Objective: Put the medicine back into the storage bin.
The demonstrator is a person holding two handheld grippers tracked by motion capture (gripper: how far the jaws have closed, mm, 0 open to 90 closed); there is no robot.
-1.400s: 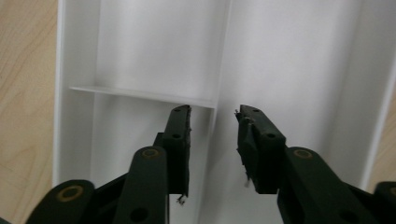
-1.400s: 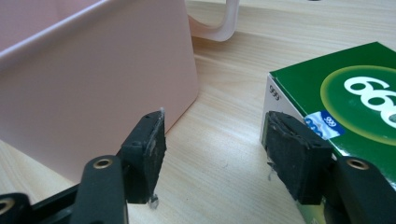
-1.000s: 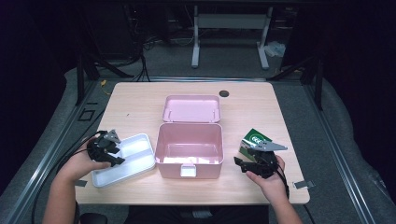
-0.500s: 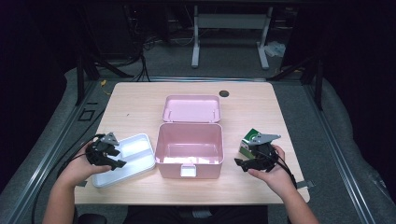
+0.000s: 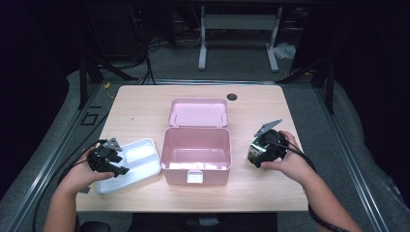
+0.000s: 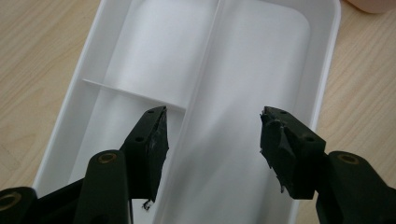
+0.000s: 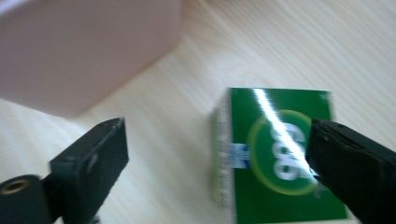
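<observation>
Judging the grab: you have two light things to handle, and neither is held.
Green box (image 7: 280, 163): it lies flat on the table (image 5: 145, 108), just right of the pink case (image 5: 196, 152); glossy cardboard, so probably light, a little slippery, and easy to crush.
Right gripper (image 7: 215, 168): its jaws have just been opening and stand wide, the box partly between them but unpressed.
Hold for box: close gently across its two long edges.
White tray (image 6: 205, 70): thin, stiff plastic with dividers, left of the case.
Left gripper (image 6: 212, 140): jaws have just been opening; they are spread over the tray and empty.
Hold for tray: pinch one rim wall.
</observation>
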